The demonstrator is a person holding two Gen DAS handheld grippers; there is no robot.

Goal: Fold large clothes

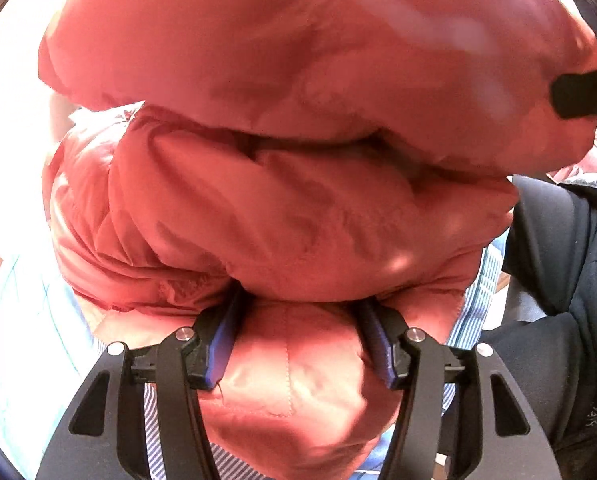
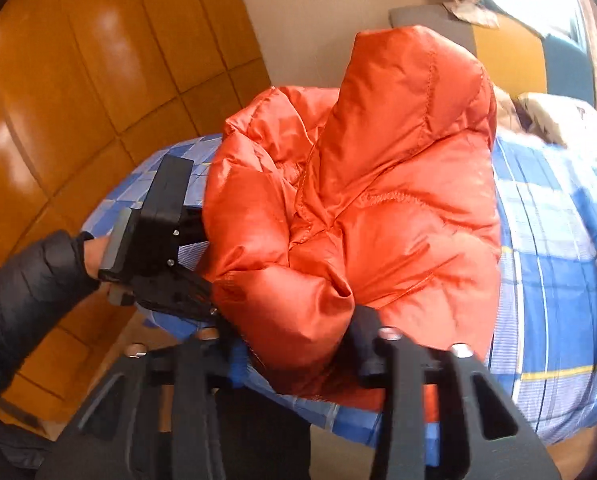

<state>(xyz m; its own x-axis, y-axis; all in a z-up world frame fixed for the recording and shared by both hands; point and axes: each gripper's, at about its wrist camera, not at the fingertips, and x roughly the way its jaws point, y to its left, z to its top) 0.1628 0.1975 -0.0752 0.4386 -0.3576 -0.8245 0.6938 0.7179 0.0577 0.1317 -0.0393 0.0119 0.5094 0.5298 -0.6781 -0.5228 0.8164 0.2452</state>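
An orange puffer jacket lies bunched and folded over on a bed with a blue checked sheet. In the left wrist view the jacket fills the frame in thick padded layers. My left gripper is shut on a padded fold of the jacket, with fabric bulging between its blue-padded fingers. My right gripper is shut on the jacket's near edge, its fingertips buried in fabric. The left gripper also shows in the right wrist view at the jacket's left side. The right gripper's finger shows at the left wrist view's right edge.
The bed's near edge and corner lie just below the jacket. A wooden floor lies to the left. A pillow and a grey, yellow and blue headboard are at the far end. The person's dark-sleeved arm is at the left.
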